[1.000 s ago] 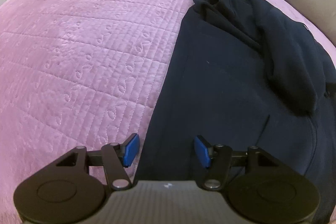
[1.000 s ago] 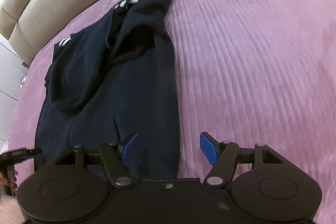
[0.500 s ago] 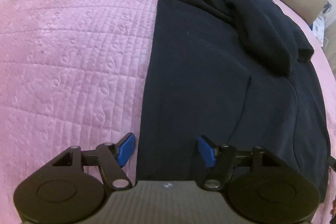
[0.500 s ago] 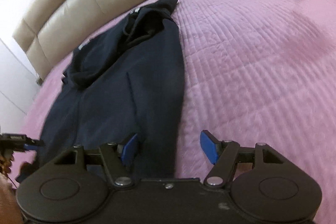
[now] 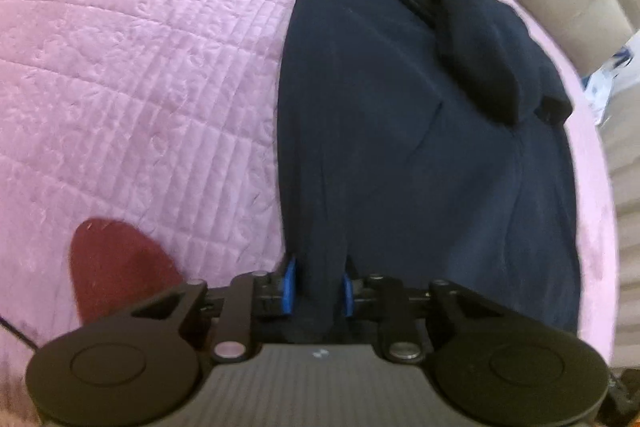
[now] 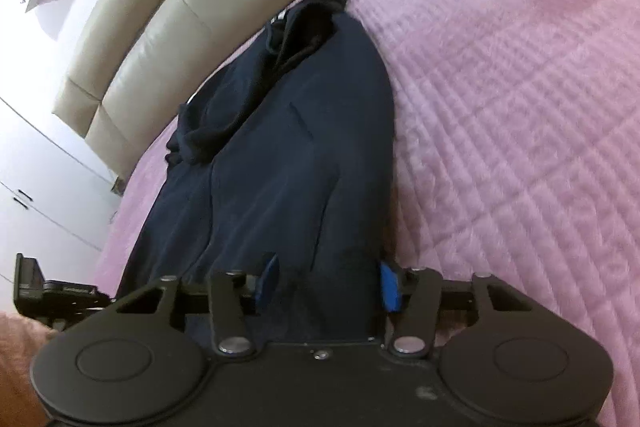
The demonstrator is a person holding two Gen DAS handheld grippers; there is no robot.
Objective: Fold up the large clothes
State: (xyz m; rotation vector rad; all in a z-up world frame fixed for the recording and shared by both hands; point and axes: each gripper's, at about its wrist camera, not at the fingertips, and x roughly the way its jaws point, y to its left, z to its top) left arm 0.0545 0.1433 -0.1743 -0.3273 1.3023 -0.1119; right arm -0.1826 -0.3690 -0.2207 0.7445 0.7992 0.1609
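A large dark navy garment (image 5: pixel 420 131) lies lengthwise on the pink quilted bed (image 5: pixel 140 67), sleeves folded in on top, collar at the far end. My left gripper (image 5: pixel 317 291) is shut on the near hem at the garment's left corner, with cloth bunched between the blue pads. In the right wrist view the same garment (image 6: pixel 288 147) runs away from me. My right gripper (image 6: pixel 327 283) is open, its blue pads on either side of the hem at the right corner.
A beige padded headboard (image 6: pixel 160 19) stands behind the garment's far end. White cupboard doors (image 6: pixel 36 195) are at the left of the right wrist view. A dark red patch (image 5: pixel 116 267) lies on the quilt by my left gripper. The left gripper's body (image 6: pixel 36 287) shows at far left.
Both grippers moved forward and down to the near hem. The left jaws went from open to shut on the cloth. The right jaws narrowed around the hem.
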